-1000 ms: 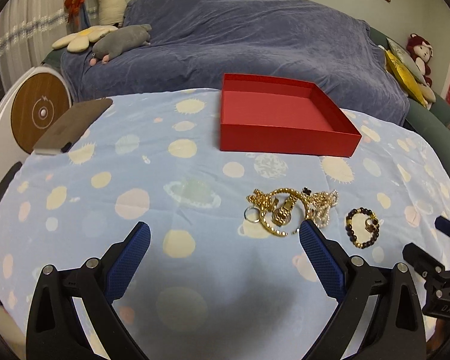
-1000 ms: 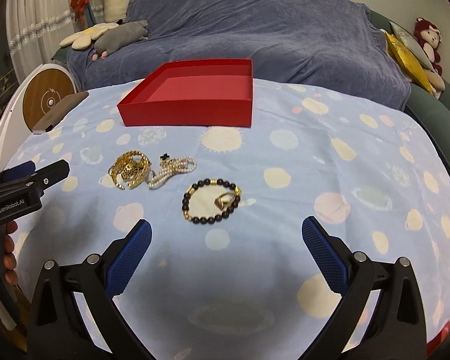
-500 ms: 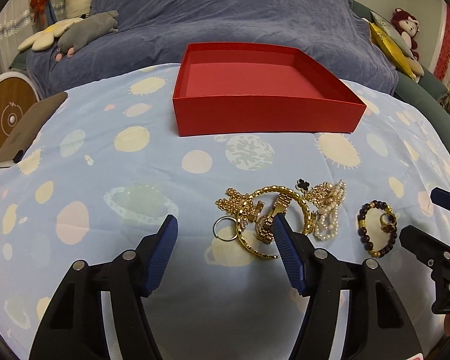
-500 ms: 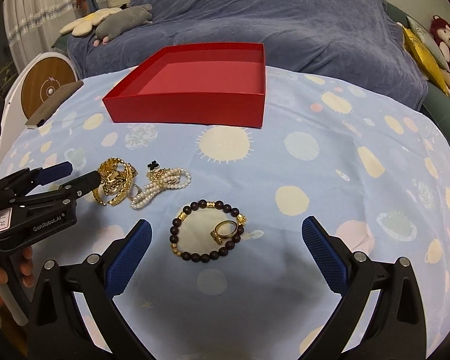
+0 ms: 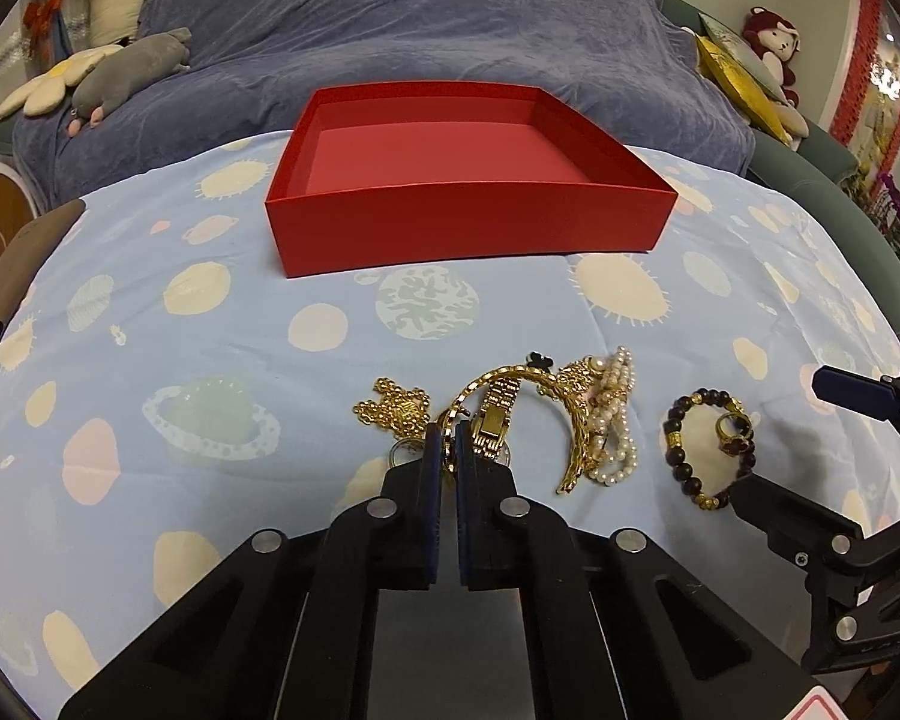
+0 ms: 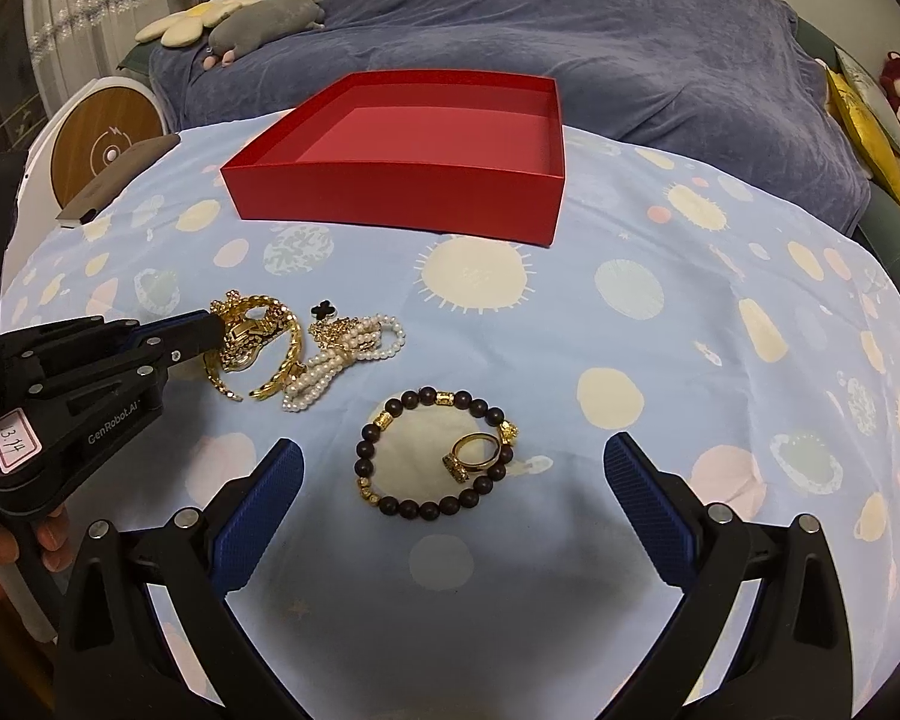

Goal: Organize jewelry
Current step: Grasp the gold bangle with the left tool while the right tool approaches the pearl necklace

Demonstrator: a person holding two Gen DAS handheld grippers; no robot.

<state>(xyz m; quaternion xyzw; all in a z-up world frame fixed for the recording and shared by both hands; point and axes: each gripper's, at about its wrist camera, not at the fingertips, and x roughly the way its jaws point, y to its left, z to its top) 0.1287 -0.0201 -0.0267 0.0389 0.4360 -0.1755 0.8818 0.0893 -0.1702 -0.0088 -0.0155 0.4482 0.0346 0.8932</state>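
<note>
An empty red box stands at the back of the table; it also shows in the right wrist view. A tangle of gold jewelry lies in front of it, with a pearl strand beside it. My left gripper is shut on a gold bangle of that pile. A dark bead bracelet with a gold ring inside lies to the right. My right gripper is open, its fingers either side of the bracelet, just above the cloth.
The table wears a blue cloth with planet prints. A brown flat pad lies at the left edge. A sofa under a blue-grey blanket with plush toys stands behind the table.
My left gripper moved forward and closed on the gold bangle. My right gripper moved forward and down so its open fingers now flank the bead bracelet.
</note>
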